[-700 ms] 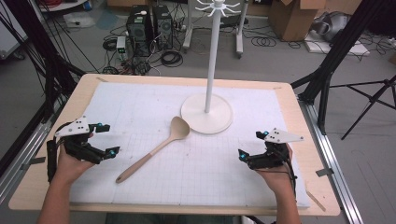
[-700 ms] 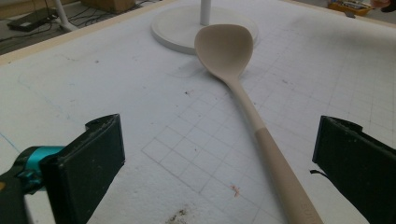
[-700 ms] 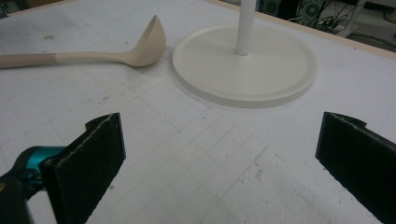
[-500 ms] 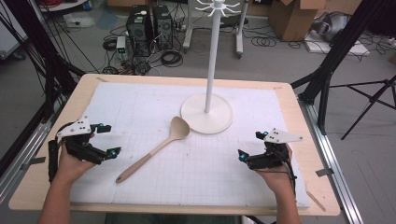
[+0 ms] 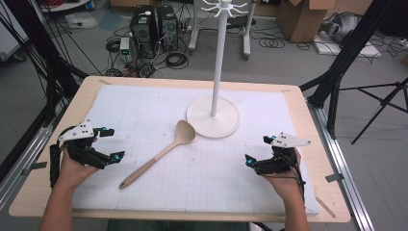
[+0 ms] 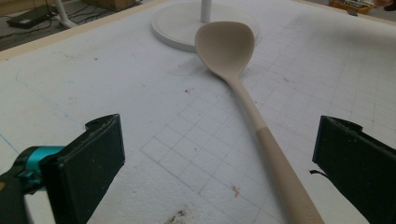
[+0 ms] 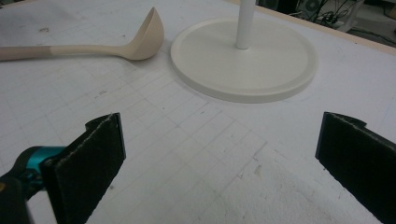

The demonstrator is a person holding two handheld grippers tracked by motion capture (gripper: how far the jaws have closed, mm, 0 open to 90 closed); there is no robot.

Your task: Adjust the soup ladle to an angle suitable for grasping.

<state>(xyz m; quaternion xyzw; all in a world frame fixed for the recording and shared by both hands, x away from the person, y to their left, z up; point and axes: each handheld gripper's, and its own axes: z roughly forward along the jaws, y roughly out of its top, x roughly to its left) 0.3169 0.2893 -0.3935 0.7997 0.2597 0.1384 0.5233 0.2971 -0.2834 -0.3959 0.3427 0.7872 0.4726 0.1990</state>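
Lying flat on the white gridded foam mat [image 5: 144, 115], the beige wooden spoon with its long two-tone handle [image 5: 159, 155] is untouched; nothing of the handling work appears done. The left gripper [image 5: 109, 143] rests low at the mat's edge with its jaws spread wide and empty; in the left gripper view the spoon's handle runs up between them, nearer the right-hand jaw, and the bowl lies well ahead, just short of the round base of the white pole stand with hooks at its top [image 5: 212, 116]. The right gripper [image 5: 258, 150] also stands spread and empty; ahead of its jaws lies the stand's base, with the spoon's bowl beyond the left-hand jaw, just beside that base. Judged from this, the grasp, the lift and any placing at the stand all remain to be done.
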